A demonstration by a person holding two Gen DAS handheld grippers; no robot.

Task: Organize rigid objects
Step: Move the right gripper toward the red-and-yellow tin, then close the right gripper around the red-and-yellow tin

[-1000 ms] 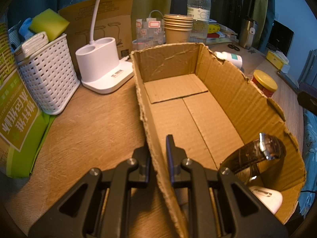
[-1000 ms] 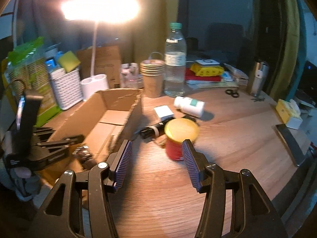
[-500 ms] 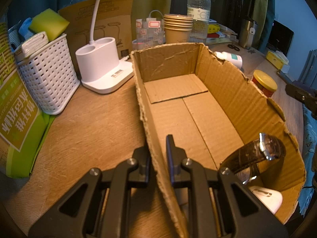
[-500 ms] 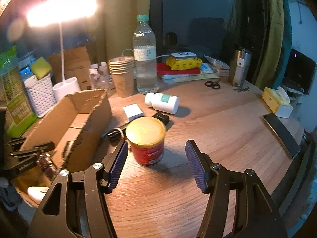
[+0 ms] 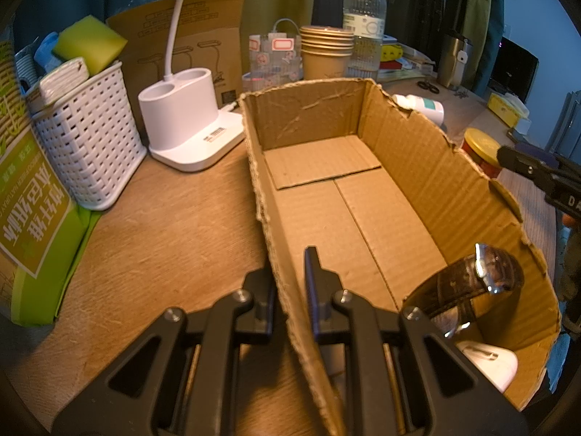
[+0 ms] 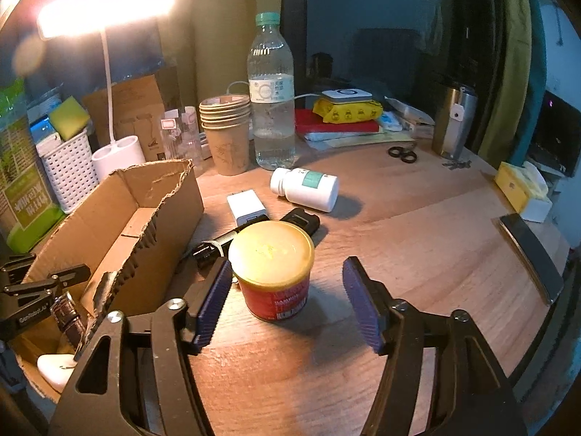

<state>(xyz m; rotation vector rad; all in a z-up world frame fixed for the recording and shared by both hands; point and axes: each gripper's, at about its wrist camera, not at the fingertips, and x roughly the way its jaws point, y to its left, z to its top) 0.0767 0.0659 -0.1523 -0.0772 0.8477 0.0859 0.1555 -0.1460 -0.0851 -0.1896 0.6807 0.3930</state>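
We had the left gripper (image 5: pixel 290 283) clamped on the near side wall of the cardboard box (image 5: pixel 428 167), one finger outside the wall and one inside, the two pressed together on the card. The box lay on the wooden table (image 5: pixel 163 225), long and open at the top, with torn upper edges. In its near corner sat a watch (image 5: pixel 483 279) with a dark leather strap, and just below it a small white object (image 5: pixel 486 359) that we could not identify. The rest of the box floor was bare. Our right gripper (image 6: pixel 287 294) hovered low over the table with its jaws opening; the red can (image 6: pixel 276 272) with the yellow lid stood between its fingers (image 6: pixel 214 298), nearer the left one, and we could not tell whether that finger touched it; the right finger stood apart from it. The can stood just outside the box, by its right wall. Behind the can lay a white charger (image 6: pixel 247 210), a black object (image 6: pixel 218 247) and a white pill bottle (image 6: pixel 305 189) on its side. Farther back stood a water bottle (image 6: pixel 270 98), a stack of paper cups (image 6: pixel 227 134), a white lamp base (image 5: pixel 181 116) and a white basket (image 5: pixel 87 134).
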